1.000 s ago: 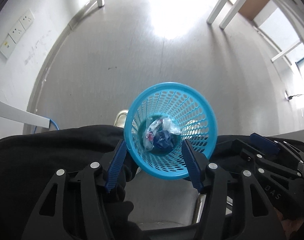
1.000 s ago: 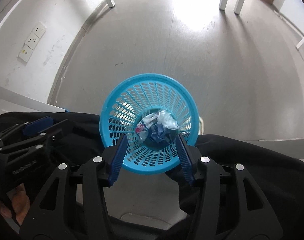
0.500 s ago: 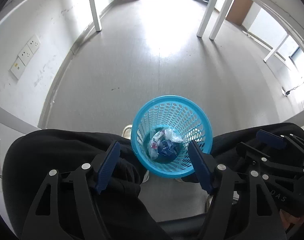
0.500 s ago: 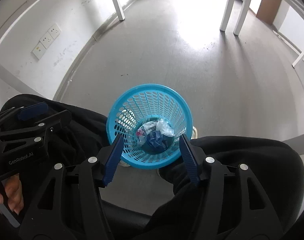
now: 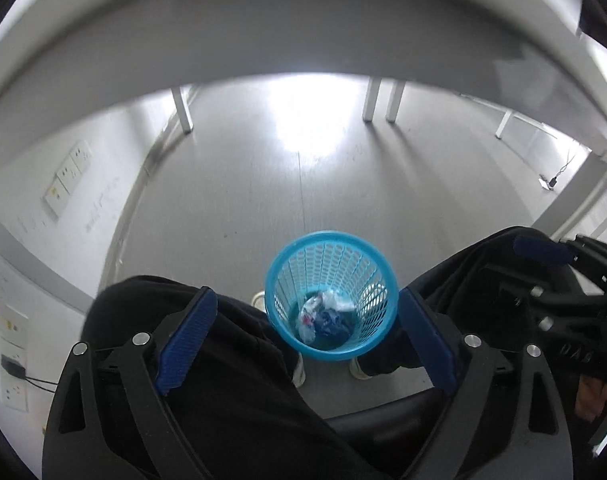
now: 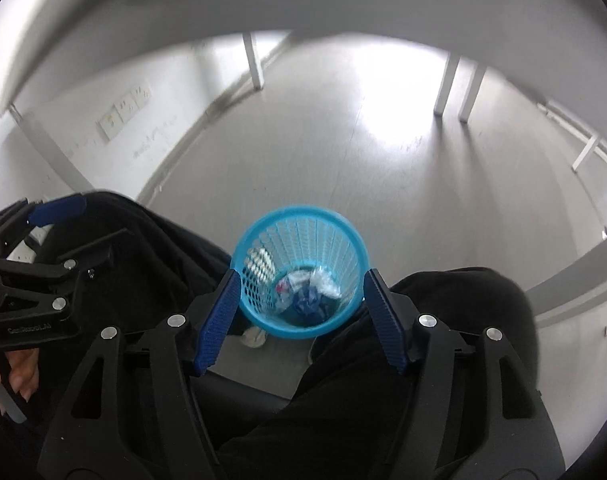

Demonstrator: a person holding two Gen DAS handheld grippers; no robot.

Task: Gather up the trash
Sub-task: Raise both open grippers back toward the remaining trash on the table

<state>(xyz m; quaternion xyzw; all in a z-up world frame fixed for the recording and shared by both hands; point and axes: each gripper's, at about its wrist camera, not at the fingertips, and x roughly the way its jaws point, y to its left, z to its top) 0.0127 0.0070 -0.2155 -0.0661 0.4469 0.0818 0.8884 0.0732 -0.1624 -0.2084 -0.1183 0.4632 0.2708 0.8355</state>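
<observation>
A blue mesh basket (image 5: 373, 254) stands on the grey floor between the person's legs. It also shows in the right wrist view (image 6: 259, 276). Crumpled white and dark blue trash (image 5: 323, 316) lies at its bottom, also seen in the right wrist view (image 6: 307, 292). My left gripper (image 5: 303, 332) is open and empty, high above the basket. My right gripper (image 6: 299, 312) is open and empty, also high above it. Each gripper shows at the edge of the other's view.
The underside of a white table (image 5: 303, 20) spans the top of both views. White table legs (image 5: 373, 100) stand on the floor beyond. Black-clad legs (image 5: 223, 360) flank the basket. A wall with sockets (image 5: 67, 180) is to the left.
Both grippers have risen away from the basket, which now looks smaller. The table's underside has come into view at the top. Both stay open.
</observation>
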